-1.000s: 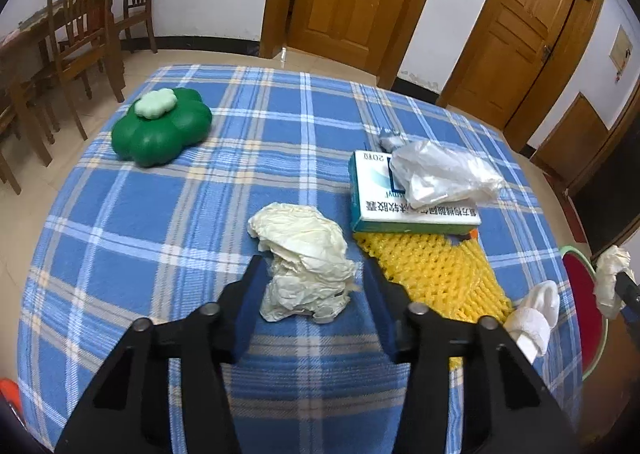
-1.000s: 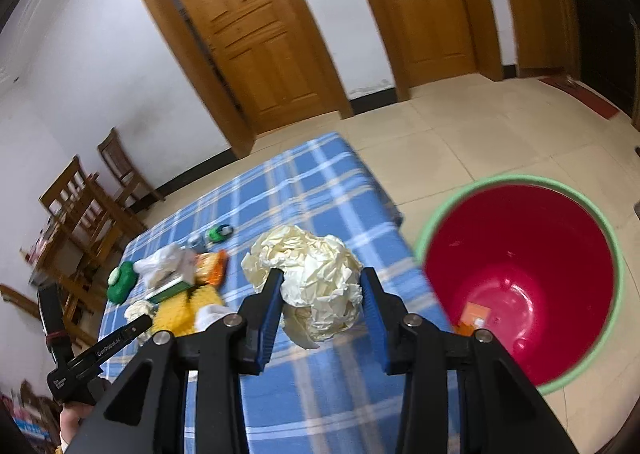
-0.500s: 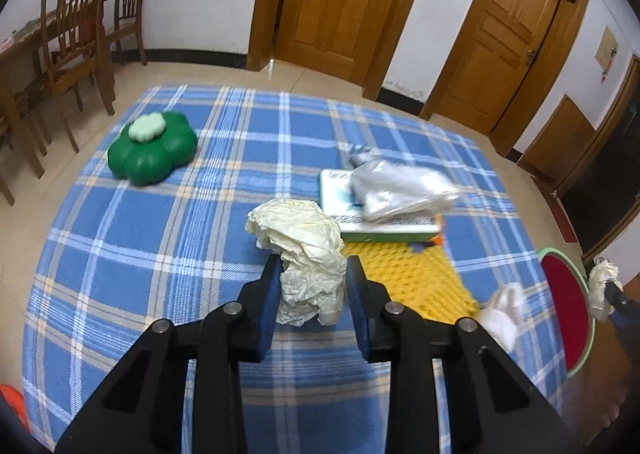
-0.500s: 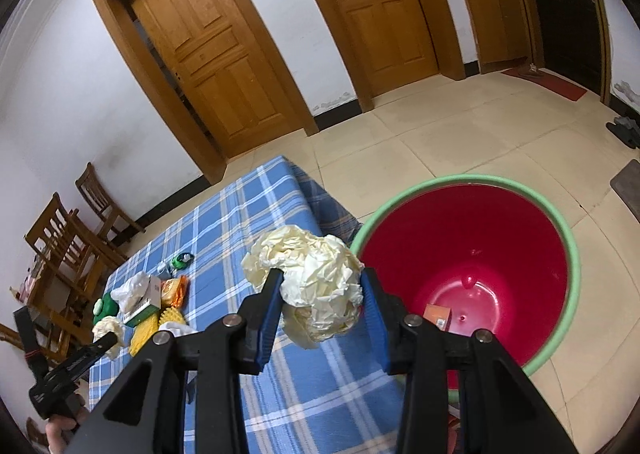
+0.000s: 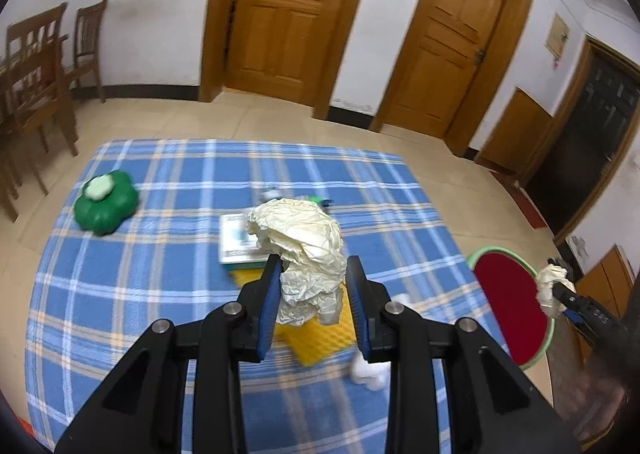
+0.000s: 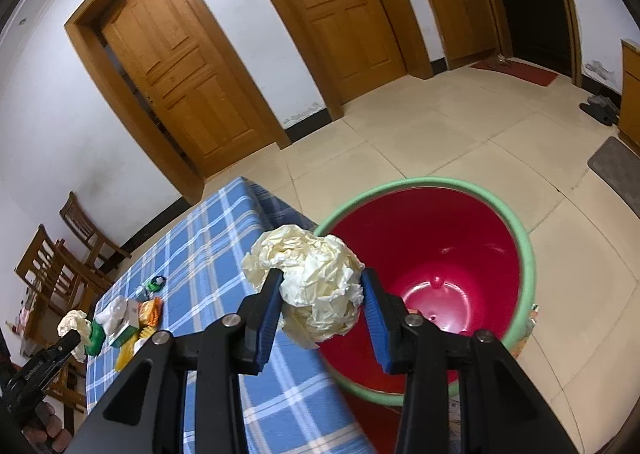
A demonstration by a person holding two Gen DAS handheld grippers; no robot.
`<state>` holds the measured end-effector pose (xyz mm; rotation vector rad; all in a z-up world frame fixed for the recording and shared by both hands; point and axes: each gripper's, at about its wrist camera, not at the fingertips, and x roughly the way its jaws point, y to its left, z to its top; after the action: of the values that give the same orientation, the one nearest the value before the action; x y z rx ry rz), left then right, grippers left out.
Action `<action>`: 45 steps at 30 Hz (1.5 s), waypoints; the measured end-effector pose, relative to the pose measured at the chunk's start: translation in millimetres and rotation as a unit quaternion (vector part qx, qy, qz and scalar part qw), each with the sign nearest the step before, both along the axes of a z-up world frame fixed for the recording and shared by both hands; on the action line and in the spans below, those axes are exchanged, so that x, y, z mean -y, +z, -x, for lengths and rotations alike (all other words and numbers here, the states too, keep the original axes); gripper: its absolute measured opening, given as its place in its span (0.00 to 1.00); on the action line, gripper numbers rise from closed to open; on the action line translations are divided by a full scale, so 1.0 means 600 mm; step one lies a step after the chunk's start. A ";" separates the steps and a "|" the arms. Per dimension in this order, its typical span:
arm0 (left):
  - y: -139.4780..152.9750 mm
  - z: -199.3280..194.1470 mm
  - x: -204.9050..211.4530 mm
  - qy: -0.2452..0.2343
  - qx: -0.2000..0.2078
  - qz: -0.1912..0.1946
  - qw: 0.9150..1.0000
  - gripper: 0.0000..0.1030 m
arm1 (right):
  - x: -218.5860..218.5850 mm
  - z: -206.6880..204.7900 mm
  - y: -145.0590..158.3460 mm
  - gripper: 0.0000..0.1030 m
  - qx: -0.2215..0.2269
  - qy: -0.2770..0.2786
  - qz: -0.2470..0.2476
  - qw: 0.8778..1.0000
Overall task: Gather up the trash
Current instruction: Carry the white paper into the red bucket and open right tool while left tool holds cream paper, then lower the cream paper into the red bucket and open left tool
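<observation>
Green flower-shaped toy (image 5: 105, 207) (on tablecloth (image 5: 168, 278))

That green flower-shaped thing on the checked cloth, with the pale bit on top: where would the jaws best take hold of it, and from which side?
Probably from above, across its width. The green flower-shaped thing lies low and flat on the checked cloth, so little side wall shows for a level approach. Its edge is scalloped, so the jaws would likely seat best in two opposite dips between lobes. Its pale top piece looks too small and possibly loose.

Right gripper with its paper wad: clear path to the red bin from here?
Probably yes. The right gripper grips its paper wad level with the bin's open mouth, just beside the table edge. Nothing lies between; the bin is nearly empty.
</observation>
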<state>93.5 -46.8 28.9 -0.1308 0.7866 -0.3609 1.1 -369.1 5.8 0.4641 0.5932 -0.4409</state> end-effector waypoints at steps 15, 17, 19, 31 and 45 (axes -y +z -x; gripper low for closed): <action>0.011 0.027 0.176 -0.128 -0.008 -0.016 0.992 0.31 | 0.071 0.031 -0.019 0.44 -0.012 -0.054 -0.021 0.998; 0.011 0.028 0.197 -0.142 -0.007 -0.022 0.990 0.31 | 0.078 0.036 -0.020 0.45 -0.012 -0.058 -0.022 0.998; 0.010 0.030 0.219 -0.156 -0.006 -0.026 0.987 0.31 | 0.082 0.038 -0.020 0.46 -0.011 -0.061 -0.023 0.998; -0.007 0.049 0.320 -0.221 -0.007 -0.046 0.974 0.31 | 0.103 0.059 -0.007 0.50 0.007 -0.077 -0.027 0.997; -0.054 0.082 0.444 -0.299 -0.027 -0.077 0.951 0.32 | 0.130 0.080 0.010 0.51 0.033 -0.101 -0.032 0.994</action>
<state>44.5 -313.1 -3.7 0.2532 0.8981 -0.8690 -47.0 -447.1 11.9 0.6000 0.4994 -0.5974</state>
